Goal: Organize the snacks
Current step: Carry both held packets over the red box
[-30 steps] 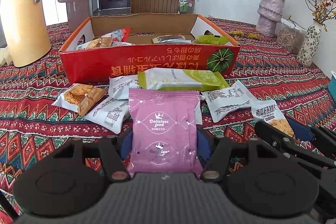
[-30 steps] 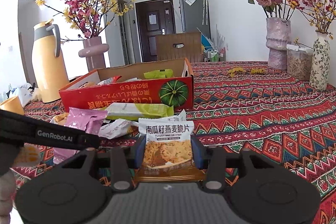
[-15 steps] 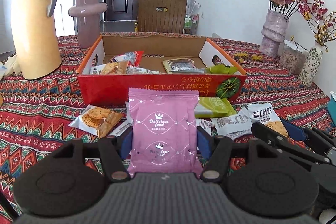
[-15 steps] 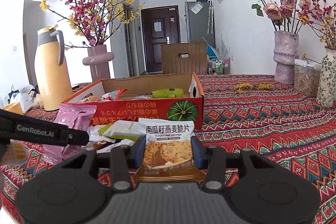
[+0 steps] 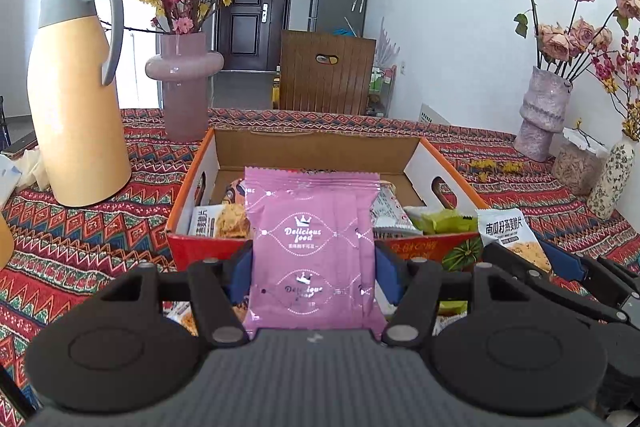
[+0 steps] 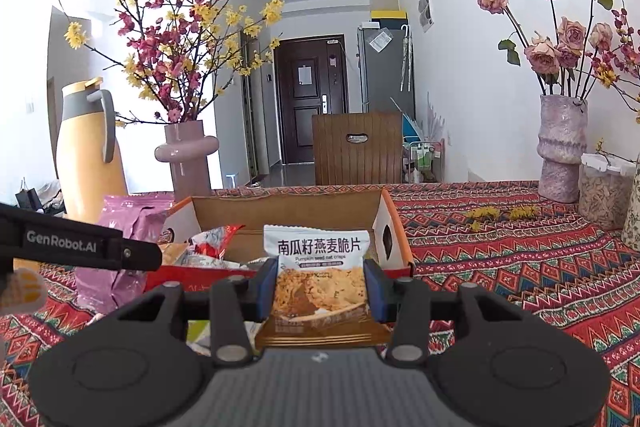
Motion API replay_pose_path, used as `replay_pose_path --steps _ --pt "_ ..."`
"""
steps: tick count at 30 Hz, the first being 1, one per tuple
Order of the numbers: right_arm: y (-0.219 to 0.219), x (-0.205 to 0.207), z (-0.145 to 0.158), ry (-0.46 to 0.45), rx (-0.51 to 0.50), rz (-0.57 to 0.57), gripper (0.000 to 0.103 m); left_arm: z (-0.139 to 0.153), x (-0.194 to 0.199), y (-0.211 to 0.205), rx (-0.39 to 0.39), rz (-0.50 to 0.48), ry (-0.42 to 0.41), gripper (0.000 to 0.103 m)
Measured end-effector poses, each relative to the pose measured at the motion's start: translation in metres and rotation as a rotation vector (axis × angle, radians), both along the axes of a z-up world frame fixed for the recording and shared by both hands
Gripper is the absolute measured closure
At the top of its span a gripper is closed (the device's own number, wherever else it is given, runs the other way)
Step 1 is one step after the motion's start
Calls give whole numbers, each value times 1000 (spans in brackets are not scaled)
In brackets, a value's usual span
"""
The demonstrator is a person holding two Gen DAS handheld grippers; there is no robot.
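pink snack packet (image 5: 312, 247) in left tool (image 5: 314, 269)

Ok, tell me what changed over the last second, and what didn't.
Both claws rose and closed in on the red snack box; the loose packets on the tablecloth have slipped below view. The left claw stays clamped on the pink packet, the right claw on the oat crisp packet. Nothing was released; the box and its contents look unmoved.
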State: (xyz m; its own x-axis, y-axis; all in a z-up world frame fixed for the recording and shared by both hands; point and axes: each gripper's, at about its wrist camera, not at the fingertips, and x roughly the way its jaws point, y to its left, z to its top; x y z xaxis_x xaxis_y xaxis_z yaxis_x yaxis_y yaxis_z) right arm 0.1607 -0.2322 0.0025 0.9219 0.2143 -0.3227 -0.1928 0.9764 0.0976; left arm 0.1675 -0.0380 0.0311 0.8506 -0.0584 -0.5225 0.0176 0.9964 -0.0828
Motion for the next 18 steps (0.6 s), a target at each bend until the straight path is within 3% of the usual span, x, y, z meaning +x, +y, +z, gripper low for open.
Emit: replay_pose_path --steps 18 --pt "22 97 12 4 -11 -15 59 12 85 21 -30 87 -24 41"
